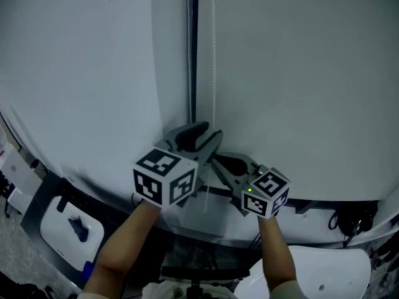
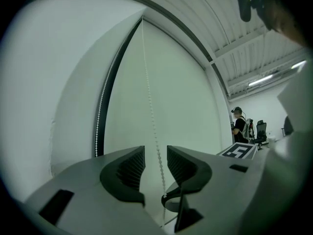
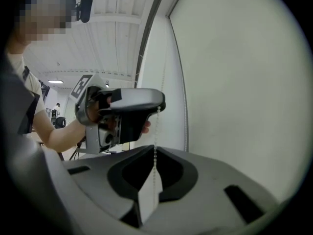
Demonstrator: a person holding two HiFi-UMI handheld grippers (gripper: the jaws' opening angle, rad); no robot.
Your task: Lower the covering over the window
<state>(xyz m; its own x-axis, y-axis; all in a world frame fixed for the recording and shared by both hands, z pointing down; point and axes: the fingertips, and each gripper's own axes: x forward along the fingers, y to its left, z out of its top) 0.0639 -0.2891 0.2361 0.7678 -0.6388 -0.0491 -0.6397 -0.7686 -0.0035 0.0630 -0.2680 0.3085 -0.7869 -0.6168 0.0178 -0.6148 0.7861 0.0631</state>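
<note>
The head view is dim and bluish, with flat, shadowless light on the blind (image 1: pixel 299 73) and murk from 5 to 8 o'clock. A green lamp (image 1: pixel 250 190) glows just off centre toward 5 o'clock. Both gripper views are fisheye discs with black corners, and straight lines bow toward the rim. A ceiling light strip (image 2: pixel 266 78) flares at 3 o'clock in the left one. In the right, the bead chain (image 3: pixel 155 131) reads crisp.

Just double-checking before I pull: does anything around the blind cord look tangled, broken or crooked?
Nothing stands out. The bead chain hangs straight between the open jaws of the left gripper, the right gripper is shut on it, and the blind lies flat.
</note>
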